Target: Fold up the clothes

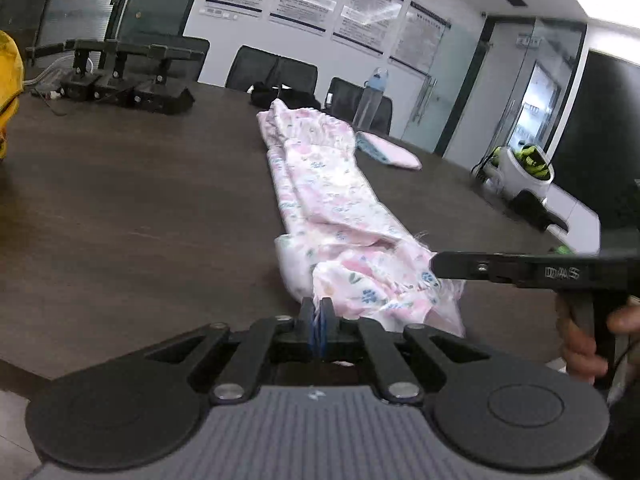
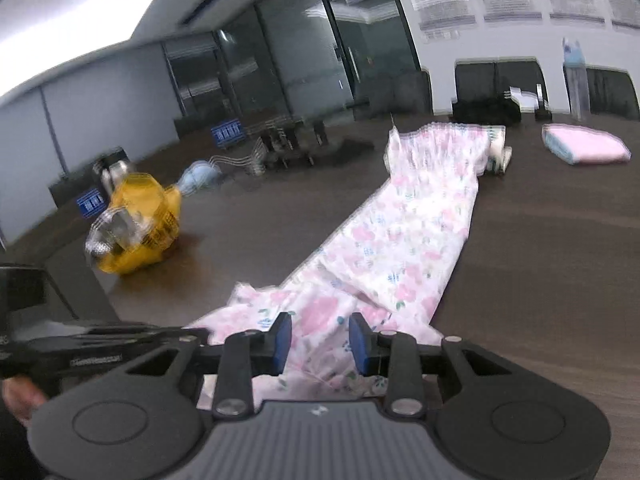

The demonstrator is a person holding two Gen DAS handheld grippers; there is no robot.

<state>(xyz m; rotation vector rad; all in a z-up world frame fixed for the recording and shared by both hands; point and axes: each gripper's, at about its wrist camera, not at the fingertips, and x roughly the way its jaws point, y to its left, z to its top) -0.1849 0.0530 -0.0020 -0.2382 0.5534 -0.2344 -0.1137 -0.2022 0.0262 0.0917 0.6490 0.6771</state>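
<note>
- Presently, garment (image 1: 320,200): pink floral cloth, laid out as a long narrow strip on the dark surface (image 1: 120,208); the far end lies flat, the near end is bunched and lifted at the grippers. Drawn lengthwise, probably so the next fold can bring one end over the other.
- Left gripper (image 1: 319,312): blue pads pressed together on a thin edge of the garment's near end; a pinch grip, suited to carrying a corner.
- Right gripper (image 2: 320,338): jaws partly apart, cloth running between the pads; the blurred picture does not settle whether they press on it. It stands just beside the left gripper, so the two seem to share the near hem.
- Folded pink item (image 2: 584,144): near the garment's far end, set apart, likely a finished piece.
- Yellow bag (image 2: 136,232): well off to the side, clear of the work.
- Judgement: early fold, near end about to be carried.
</note>
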